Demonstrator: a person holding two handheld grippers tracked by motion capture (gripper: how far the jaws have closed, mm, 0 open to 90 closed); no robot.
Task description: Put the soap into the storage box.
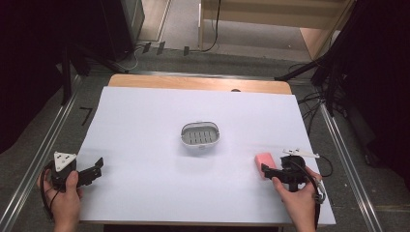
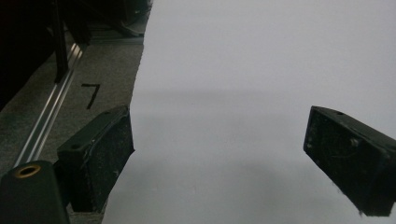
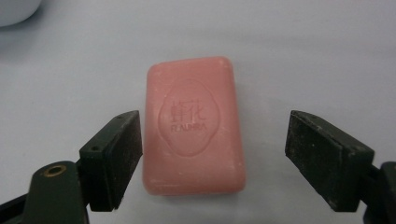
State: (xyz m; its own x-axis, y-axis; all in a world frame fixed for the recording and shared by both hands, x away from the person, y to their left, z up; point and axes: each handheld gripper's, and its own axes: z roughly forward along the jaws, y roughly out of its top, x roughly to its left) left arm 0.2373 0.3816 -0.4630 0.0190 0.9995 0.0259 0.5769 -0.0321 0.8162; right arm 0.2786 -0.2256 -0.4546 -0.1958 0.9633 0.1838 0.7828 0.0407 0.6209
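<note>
A pink bar of soap (image 1: 264,161) lies flat on the white sheet near the table's right front. In the right gripper view the soap (image 3: 194,126) sits between the jaws of my right gripper (image 3: 215,140), stamped face up. The left pad is close beside its edge and the right pad stands well apart from it, so the gripper is open. In the high view my right gripper (image 1: 268,169) points left at the soap. A grey-white soap dish (image 1: 200,135) with a slotted floor stands at the table's middle. My left gripper (image 1: 98,166) rests open at the left front edge, with nothing between its jaws (image 2: 219,144).
A white sheet (image 1: 145,145) covers the wooden table. A corner of the dish (image 3: 14,11) shows at the top left of the right gripper view. Metal rails (image 1: 38,159) run along both sides of the table. Cables and stands crowd the floor at the right.
</note>
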